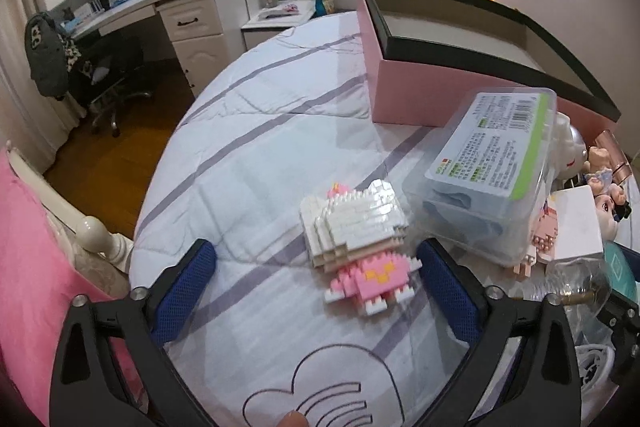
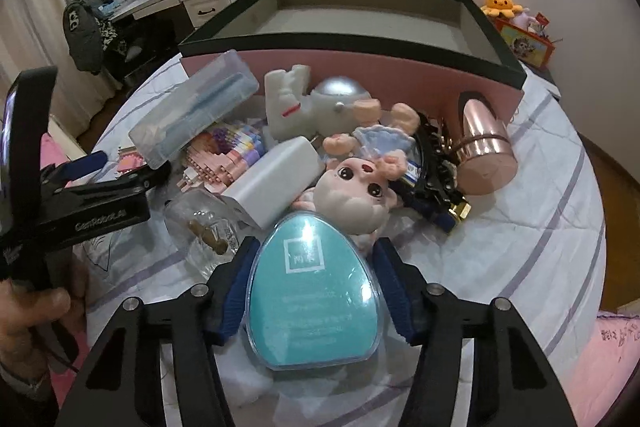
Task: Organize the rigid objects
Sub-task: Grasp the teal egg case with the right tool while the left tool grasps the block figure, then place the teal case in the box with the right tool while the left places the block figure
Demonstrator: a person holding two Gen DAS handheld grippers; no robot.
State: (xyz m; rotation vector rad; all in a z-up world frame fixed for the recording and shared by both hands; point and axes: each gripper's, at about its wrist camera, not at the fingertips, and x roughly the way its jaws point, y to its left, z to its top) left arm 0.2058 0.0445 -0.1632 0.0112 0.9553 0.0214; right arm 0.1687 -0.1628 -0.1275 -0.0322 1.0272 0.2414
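Room: a bedroom with a white desk, a dark monitor and a swivel chair at the back; I work over a bed (image 1: 280, 131) covered in a white quilt with lilac stripes.
Box: the pink cardboard box with a black rim (image 2: 496, 39) stands open behind the pile; it looks empty from here.
Right gripper (image 2: 316, 291): my blue pads sit on both flanks of the teal egg-shaped case in a clear plastic shell (image 2: 312, 307); I judge them pressing, so it is held across its middle.
Egg case: smooth, glossy and curved, so likely slippery; stiff and light by the look; the widest part is the safest place to hold.
Left gripper (image 1: 316, 283): jaws wide, empty; the white and pink brick-built cat figure (image 1: 356, 247) lies flat on the quilt between them, untouched.
Brick figure: knobbly, rigid, but probably brittle at the joints; I would take it across the broad white head, not the thin limbs.
Pile: a clear plastic case with a printed label (image 1: 484, 171), a rose-gold metal cylinder (image 2: 484, 147), a big-eyed doll (image 2: 360, 187) and a white block (image 2: 276, 179) lie jumbled just beside the box.
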